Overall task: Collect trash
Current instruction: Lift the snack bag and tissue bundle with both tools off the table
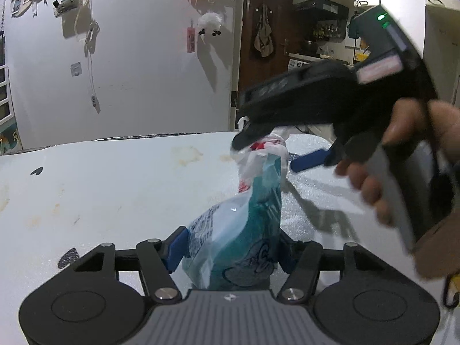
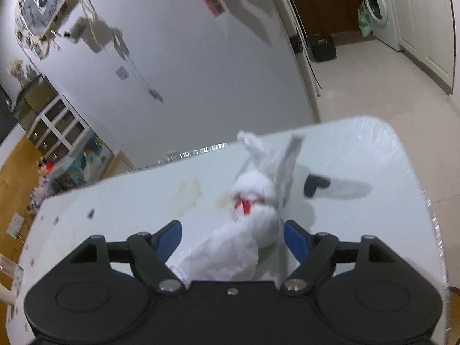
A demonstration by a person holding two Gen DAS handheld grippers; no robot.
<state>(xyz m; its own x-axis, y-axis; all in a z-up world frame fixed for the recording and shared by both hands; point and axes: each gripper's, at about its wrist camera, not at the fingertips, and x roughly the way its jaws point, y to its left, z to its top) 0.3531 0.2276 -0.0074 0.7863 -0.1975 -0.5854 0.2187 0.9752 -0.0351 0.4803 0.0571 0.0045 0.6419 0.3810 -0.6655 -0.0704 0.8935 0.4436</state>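
Well, there is one bag point(image 1: 253, 210) of trash, and it sits on the one white table point(image 1: 115, 187), low and in the middle of both views. It is white with a bit of red near the tied top, and in the left view its lower part looks teal with some print too small to read. Two grippers show. The left gripper point(image 1: 231, 251) is at the bottom of its own view and is grasping the bag's lower end: one blue pad point(image 1: 175, 247) presses on the bag's side, and the other pad is mostly hidden behind the plastic. The right gripper point(image 1: 268, 155) comes in from the upper right, with one hand point(image 1: 402, 158) around its handle, cut off by the right edge. Its jaws are released, one finger on each side of the bag's tied top. In the right view the right gripper point(image 2: 234, 238) shows two blue pads point(image 2: 172, 238) spread wide, with the bag point(image 2: 244, 230) between them and a clear gap on the left side. Two white ears of plastic stick up from the knot. One small black thing point(image 2: 316, 185) lies on the table point(image 2: 373, 149) right of the bag, too blurry to make out. One washing machine point(image 2: 376, 8) stands at the upper right.
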